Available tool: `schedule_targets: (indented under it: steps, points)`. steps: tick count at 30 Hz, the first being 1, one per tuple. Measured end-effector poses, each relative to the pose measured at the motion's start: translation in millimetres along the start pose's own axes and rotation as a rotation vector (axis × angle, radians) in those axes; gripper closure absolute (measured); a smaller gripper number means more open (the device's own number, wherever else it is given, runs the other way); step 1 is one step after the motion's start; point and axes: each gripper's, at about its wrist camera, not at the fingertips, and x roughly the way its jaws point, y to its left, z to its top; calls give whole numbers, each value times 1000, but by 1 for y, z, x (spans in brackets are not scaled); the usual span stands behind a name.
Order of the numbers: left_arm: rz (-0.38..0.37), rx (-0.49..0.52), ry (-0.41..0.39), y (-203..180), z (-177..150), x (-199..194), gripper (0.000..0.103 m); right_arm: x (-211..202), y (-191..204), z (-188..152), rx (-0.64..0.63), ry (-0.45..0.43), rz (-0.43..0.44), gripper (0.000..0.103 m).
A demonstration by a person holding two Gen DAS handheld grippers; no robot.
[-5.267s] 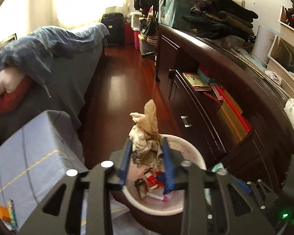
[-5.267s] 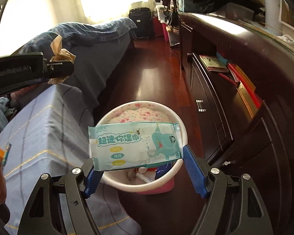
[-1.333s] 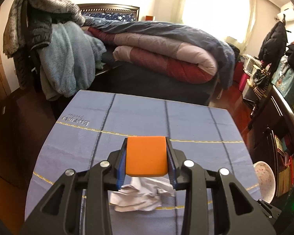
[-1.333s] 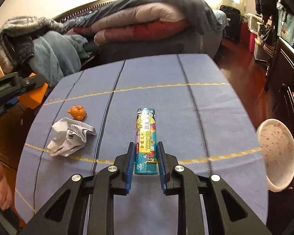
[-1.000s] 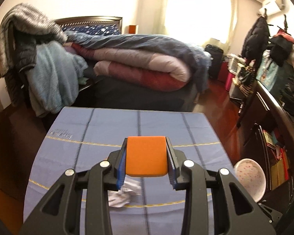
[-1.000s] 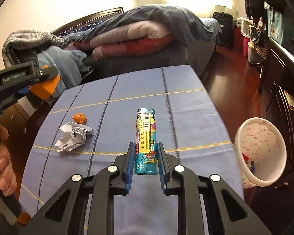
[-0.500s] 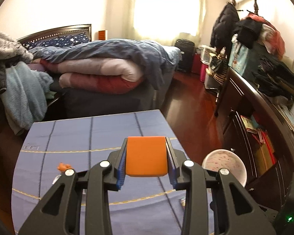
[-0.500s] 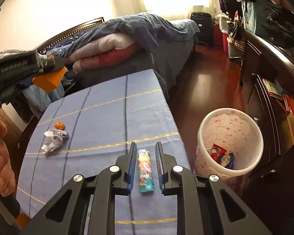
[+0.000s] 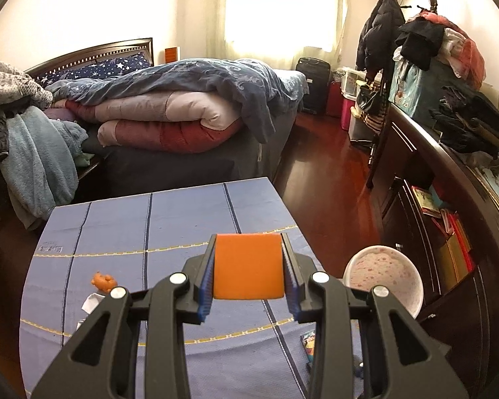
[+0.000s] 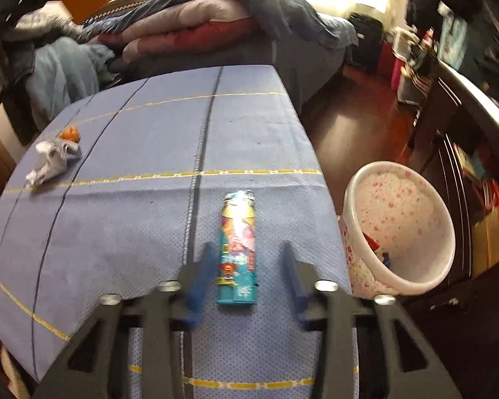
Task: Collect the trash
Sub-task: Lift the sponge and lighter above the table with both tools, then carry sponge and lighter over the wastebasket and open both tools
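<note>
The left gripper point(image 9: 249, 276) is pinching an orange block point(image 9: 248, 266) flat between its blue pads, holding it above the blue cloth-covered table point(image 10: 143, 133), while the right gripper point(image 10: 244, 272) is hanging with its fingers spread wide on either side of a teal printed tube point(image 10: 238, 247) without touching it. That tube is lying on the cloth near the table's right edge, lengthwise toward the camera, and the white pink-speckled bin point(image 10: 402, 226) is standing on the floor just beside that edge, with some wrappers showing inside it. A crumpled paper wad point(image 10: 51, 161) and a small orange scrap point(image 10: 70, 133) touching it are sitting near the far left edge of the table, well apart from both grippers. The risks are looking modest but real: the tube is round and could roll off the right edge if one pad is nudging it first; the right wrist view is blurring, suggesting motion that could spoil the aim; and the bin is tilting outward, so a careless drop could be missing its mouth. The tube's cartoon printing is too smeared to read, and a small woven mark near the cloth's far left corner is illegible too.
</note>
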Motion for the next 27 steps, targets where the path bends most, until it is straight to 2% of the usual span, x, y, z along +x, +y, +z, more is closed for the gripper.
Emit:
schedule_targets:
  steps: [5,7,13,20,27]
  points:
    - [9,-2,0,0,2,1,67,-6,-4,-1,17,1,45,81]
    - [7,4,-1,-5,2,1,67,-13,-13,-2,48,-1,85,81]
    - [-19,37,-7,-27,3,-1,67,-33,-31,-2,101,-29,127,81]
    - [-61,90,-13,-68,3,3,67,-53,-60,-5,160,-69,108,81]
    - [-139,149,5,-115,2,19,67,-67,-114,-10,274,-102,53,81]
